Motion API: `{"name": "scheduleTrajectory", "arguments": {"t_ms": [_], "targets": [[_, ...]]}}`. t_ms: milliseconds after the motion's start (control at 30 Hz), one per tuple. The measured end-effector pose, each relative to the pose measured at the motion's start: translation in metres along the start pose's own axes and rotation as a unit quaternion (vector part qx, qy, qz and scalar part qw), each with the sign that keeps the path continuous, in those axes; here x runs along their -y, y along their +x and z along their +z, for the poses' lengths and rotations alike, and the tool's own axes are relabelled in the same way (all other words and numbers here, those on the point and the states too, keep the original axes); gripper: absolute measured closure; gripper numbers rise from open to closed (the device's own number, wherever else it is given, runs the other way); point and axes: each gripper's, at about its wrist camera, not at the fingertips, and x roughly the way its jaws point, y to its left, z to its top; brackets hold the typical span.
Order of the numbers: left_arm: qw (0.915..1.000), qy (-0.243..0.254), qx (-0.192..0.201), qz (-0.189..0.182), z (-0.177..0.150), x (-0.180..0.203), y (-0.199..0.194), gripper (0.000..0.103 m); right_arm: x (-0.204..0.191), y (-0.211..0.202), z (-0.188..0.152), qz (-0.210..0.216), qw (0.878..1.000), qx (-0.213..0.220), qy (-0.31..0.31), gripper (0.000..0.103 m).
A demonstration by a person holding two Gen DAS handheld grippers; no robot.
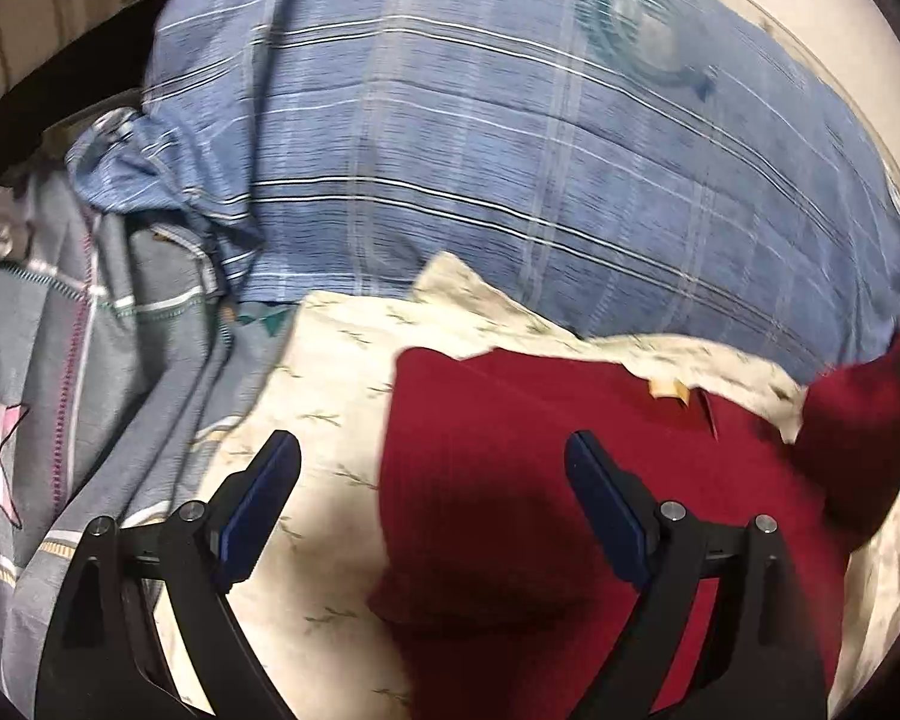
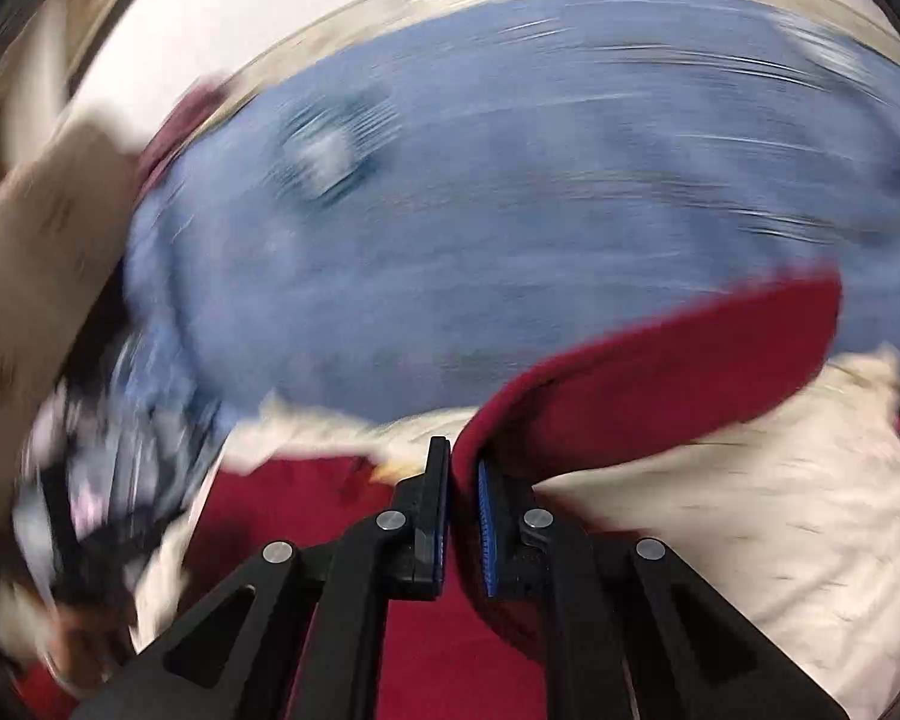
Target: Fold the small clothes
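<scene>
Pinching a fold of the red garment, the right gripper has its jaws closed on the cloth — the red fabric runs up between the pads and arcs away to the right. This view is strongly blurred, so fine details cannot be told. The left gripper hangs above the same red garment with its jaws wide apart and nothing between them, tilted downward. The garment lies on a cream cloth with small sprigs, its left edge straight and free. Beyond it spreads a blue checked cloth, large and mostly flat. At the left lies a grey patterned cloth — bunched, touching the cream one.
</scene>
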Motion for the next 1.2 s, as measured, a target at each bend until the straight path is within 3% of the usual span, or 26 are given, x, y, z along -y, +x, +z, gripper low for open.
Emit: {"name": "scheduleTrajectory", "arguments": {"t_ms": [67, 100, 167, 267, 367, 533, 733, 833, 933, 1033, 1200], "targets": [[0.9999, -0.01, 0.001, 0.002, 0.002, -0.006, 0.001, 0.013, -0.032, 0.034, -0.025, 0.019, 0.998, -0.047, -0.034, 0.089], [0.9999, -0.014, 0.0, 0.003, 0.001, -0.008, 0.002, 0.013, -0.049, 0.057, -0.045, 0.038, 0.994, -0.095, -0.046, 0.085], [0.9998, -0.018, -0.004, -0.002, 0.001, -0.01, 0.003, 0.013, -0.063, 0.074, -0.069, 0.052, 0.988, -0.136, -0.056, 0.076], [0.9998, -0.016, -0.007, -0.008, 0.001, -0.008, 0.004, 0.013, -0.06, 0.061, -0.083, 0.062, 0.987, -0.138, -0.049, 0.064], [0.9997, -0.013, -0.005, -0.02, 0.002, -0.005, 0.002, 0.013, -0.04, 0.036, -0.08, 0.07, 0.992, -0.106, -0.007, 0.038], [0.9993, -0.005, -0.007, -0.038, 0.0, -0.002, 0.002, 0.013, -0.022, 0.018, -0.068, 0.051, 0.996, -0.078, 0.009, 0.036], [0.9985, -0.003, -0.029, -0.046, -0.004, -0.002, 0.012, 0.013, -0.033, 0.054, -0.033, 0.037, 0.996, -0.071, -0.027, 0.036], [0.9974, 0.003, -0.054, -0.047, -0.007, -0.001, 0.02, 0.013, -0.047, 0.083, -0.022, 0.056, 0.991, -0.101, -0.064, 0.037], [0.9983, 0.016, -0.052, -0.022, -0.005, -0.006, 0.019, 0.013, -0.064, 0.097, -0.017, 0.076, 0.986, -0.111, -0.096, 0.037], [0.9991, -0.002, -0.042, -0.006, 0.0, -0.021, 0.017, 0.013, -0.079, 0.105, -0.017, 0.113, 0.981, -0.119, -0.103, 0.037], [0.9986, -0.037, -0.037, 0.011, 0.003, -0.042, 0.02, 0.013, -0.111, 0.111, -0.033, 0.137, 0.976, -0.122, -0.121, 0.038]]}}
